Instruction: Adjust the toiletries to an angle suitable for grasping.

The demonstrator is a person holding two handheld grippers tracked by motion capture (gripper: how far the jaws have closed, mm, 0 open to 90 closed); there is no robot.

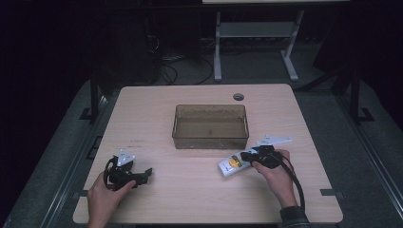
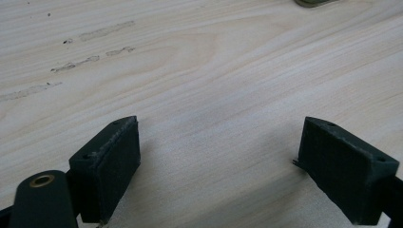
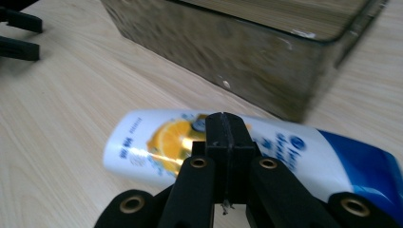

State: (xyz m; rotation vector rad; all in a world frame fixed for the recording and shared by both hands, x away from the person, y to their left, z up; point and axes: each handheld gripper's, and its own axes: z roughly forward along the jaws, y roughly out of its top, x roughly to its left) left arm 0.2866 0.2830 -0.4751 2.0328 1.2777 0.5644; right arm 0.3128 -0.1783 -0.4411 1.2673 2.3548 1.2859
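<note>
The shampoo bottle lies flat on the table, just in front of the brown bin, long axis across my right gripper, whose jaws are pressed together, gripping nothing (bottle just beyond the tips). My left gripper gapes empty, well apart.

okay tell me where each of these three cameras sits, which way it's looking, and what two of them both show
High view: above the person's side, looking forward and down on the table; both hands, left gripper and right gripper show.
Left gripper view: rides the left gripper, looking down at bare tabletop between its open jaws.
Right gripper view: rides the right gripper, jaws shut, facing the bottle and bin.
Shared: high and right gripper views both show the bottle lying before the bin.
</note>
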